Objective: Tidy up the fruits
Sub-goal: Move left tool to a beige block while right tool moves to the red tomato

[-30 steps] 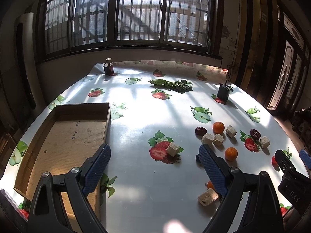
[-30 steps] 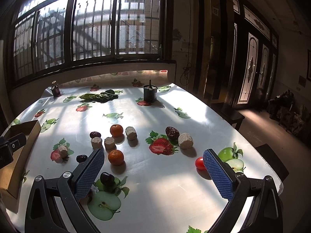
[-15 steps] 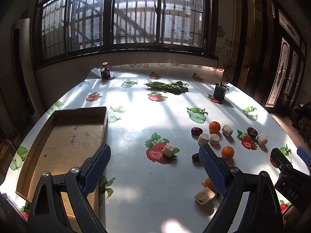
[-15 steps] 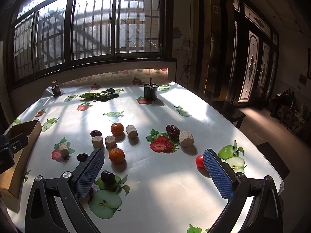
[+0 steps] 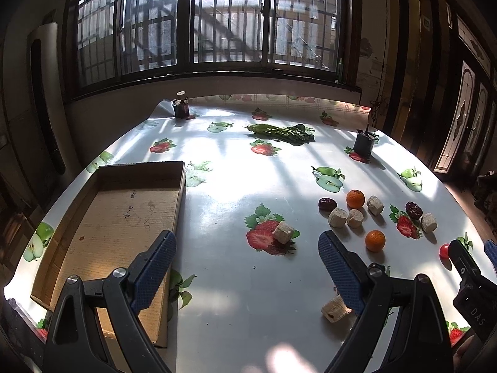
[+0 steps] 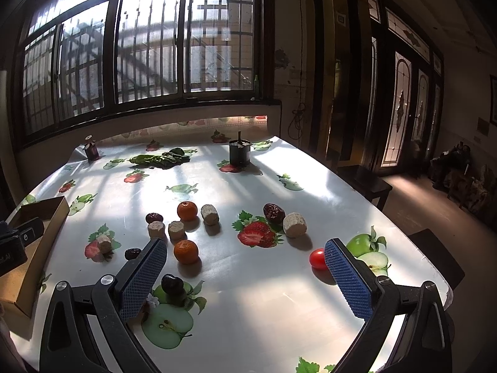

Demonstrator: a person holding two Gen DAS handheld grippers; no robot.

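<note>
Two oranges (image 6: 186,251) (image 6: 187,210), dark red dates (image 6: 274,212), a dark cherry (image 6: 171,284), a red cherry tomato (image 6: 317,258) and several beige cylinders (image 6: 294,224) lie on the fruit-print tablecloth. An empty cardboard tray (image 5: 124,217) lies at the left. My left gripper (image 5: 247,251) is open and empty above the table between the tray and the fruit. My right gripper (image 6: 245,259) is open and empty above the near fruit. The oranges also show in the left wrist view (image 5: 375,240).
A bunch of green leaves (image 5: 281,133) lies at the back. A dark can (image 5: 364,143) stands back right, a small dark jar (image 5: 181,106) back left. The table edge (image 6: 403,217) drops off at the right. A window wall stands behind.
Both grippers have risen or drawn back a little, so the table looks slightly farther. The fruit and tray have not moved.
</note>
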